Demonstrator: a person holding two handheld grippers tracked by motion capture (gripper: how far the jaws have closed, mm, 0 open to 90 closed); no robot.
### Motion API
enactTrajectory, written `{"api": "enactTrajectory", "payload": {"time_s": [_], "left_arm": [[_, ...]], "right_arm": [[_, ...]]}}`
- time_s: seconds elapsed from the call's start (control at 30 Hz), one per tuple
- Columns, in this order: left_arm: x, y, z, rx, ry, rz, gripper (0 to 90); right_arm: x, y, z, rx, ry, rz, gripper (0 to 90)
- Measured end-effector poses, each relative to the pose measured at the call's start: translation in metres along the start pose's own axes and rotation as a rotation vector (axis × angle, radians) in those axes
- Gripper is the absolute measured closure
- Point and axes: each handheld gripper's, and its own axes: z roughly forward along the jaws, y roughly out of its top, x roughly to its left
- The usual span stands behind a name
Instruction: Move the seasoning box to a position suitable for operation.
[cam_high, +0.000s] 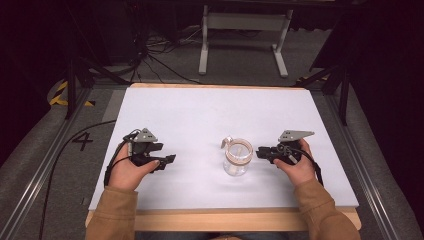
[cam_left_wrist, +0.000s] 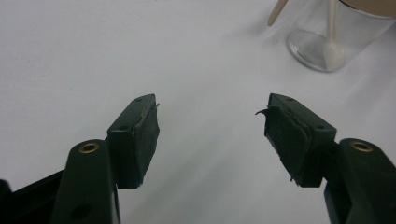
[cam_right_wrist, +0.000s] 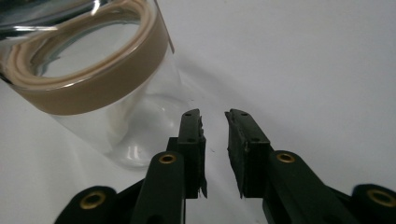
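A clear glass jar (cam_high: 236, 159) with a tan band round its rim stands upright on the white table top (cam_high: 200, 115), right of centre. Its clear lid (cam_high: 227, 141) tilts up at the back left. My left gripper (cam_high: 169, 160) rests well left of the jar, pointing towards it. Its jaws (cam_left_wrist: 212, 105) are wide open with nothing between them; the jar (cam_left_wrist: 327, 42), holding a white stick (cam_left_wrist: 332, 32), stands ahead to the right. My right gripper (cam_high: 259, 151) sits just right of the jar. Its jaws (cam_right_wrist: 213, 115) are a narrow gap apart and empty, beside the jar (cam_right_wrist: 93, 84).
The wooden front edge (cam_high: 225, 220) of the table lies near the person's sleeves. Beyond the far edge are a white metal stand (cam_high: 245, 22) and cables (cam_high: 160, 50) on the floor. A black cable (cam_high: 65, 145) trails off the left side.
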Motion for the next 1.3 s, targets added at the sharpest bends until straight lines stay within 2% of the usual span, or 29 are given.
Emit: {"api": "enactTrajectory", "payload": {"time_s": [0.13,0.17,0.3,0.33,0.4,0.57,0.73,0.77,0.87,0.97,1.03,1.1,1.3], "left_arm": [[0.002,-0.001,-0.003,0.006,-0.005,0.009,35.8],[0.001,-0.001,-0.004,0.005,-0.005,0.0,35.8],[0.002,-0.001,-0.004,0.01,-0.014,0.001,35.4],[0.003,-0.001,-0.004,0.015,-0.015,0.015,35.4],[0.002,-0.001,-0.003,0.024,-0.012,0.006,35.3],[0.0,0.002,-0.001,0.021,-0.015,0.015,35.3],[0.0,0.005,0.004,0.026,-0.019,0.034,35.5],[-0.001,0.005,0.005,0.028,-0.025,0.027,35.5],[-0.001,0.006,0.008,0.038,-0.027,0.042,35.5],[0.0,0.005,0.009,0.051,-0.027,0.05,35.3],[0.0,0.004,0.009,0.056,-0.037,0.024,34.2],[0.0,0.004,0.01,0.054,-0.041,0.015,33.9],[0.001,0.003,0.011,0.059,-0.044,0.009,33.7]], "right_arm": [[-0.001,0.003,0.002,0.021,-0.007,-0.035,82.4],[-0.001,0.004,0.001,0.023,-0.007,-0.043,83.4],[-0.006,0.007,0.002,0.041,0.021,-0.093,85.1],[-0.006,0.008,0.002,0.044,0.026,-0.09,85.4],[-0.009,0.011,0.002,0.045,0.026,-0.088,86.1],[-0.013,0.018,0.01,0.042,0.02,-0.089,86.9],[-0.004,0.015,0.023,0.064,0.011,-0.103,89.2],[-0.004,0.015,0.023,0.064,0.011,-0.103,89.2],[0.001,0.014,0.027,0.075,0.005,-0.13,89.4],[0.002,0.013,0.03,0.084,0.014,-0.129,89.6],[0.003,0.012,0.032,0.088,0.029,-0.133,89.6],[0.004,0.011,0.033,0.094,0.039,-0.14,89.6],[0.006,0.012,0.033,0.096,0.05,-0.151,90.0]]}}
